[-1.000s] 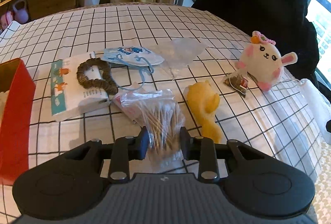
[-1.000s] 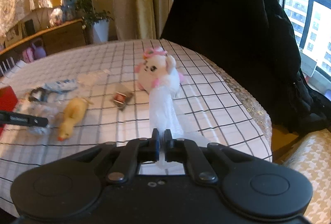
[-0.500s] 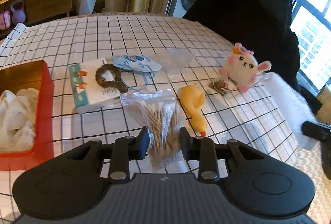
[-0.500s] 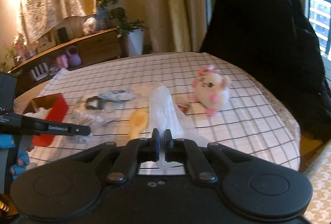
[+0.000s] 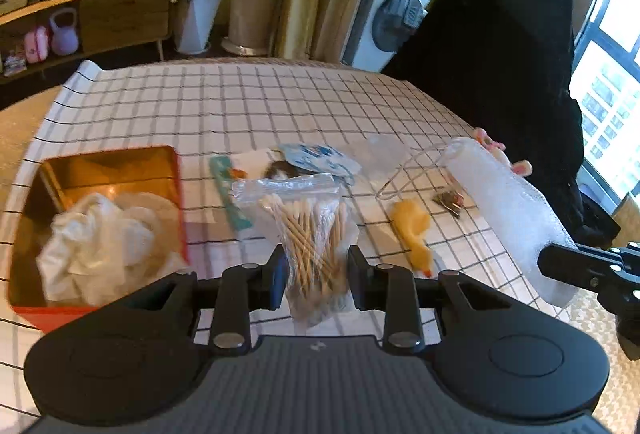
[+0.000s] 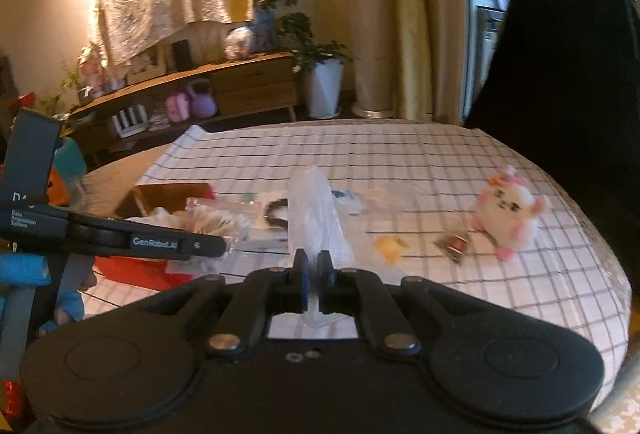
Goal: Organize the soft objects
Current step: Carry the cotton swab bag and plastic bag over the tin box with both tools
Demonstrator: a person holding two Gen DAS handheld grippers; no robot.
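My left gripper (image 5: pixel 314 268) clamps clear bag of cotton swabs (image 5: pixel 308 230), now lifted toward red tin box (image 5: pixel 100 169) near table's left edge. My right gripper (image 6: pixel 311 276) pinches white mesh pouch (image 6: pixel 316 218), now raised off table too.

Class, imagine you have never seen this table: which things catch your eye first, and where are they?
The bag of cotton swabs stands out, pinched between the left gripper fingers in mid-air. To its left, the red tin holds crumpled white cloth. On the right, the right gripper holds a white mesh bag above the checked tablecloth.
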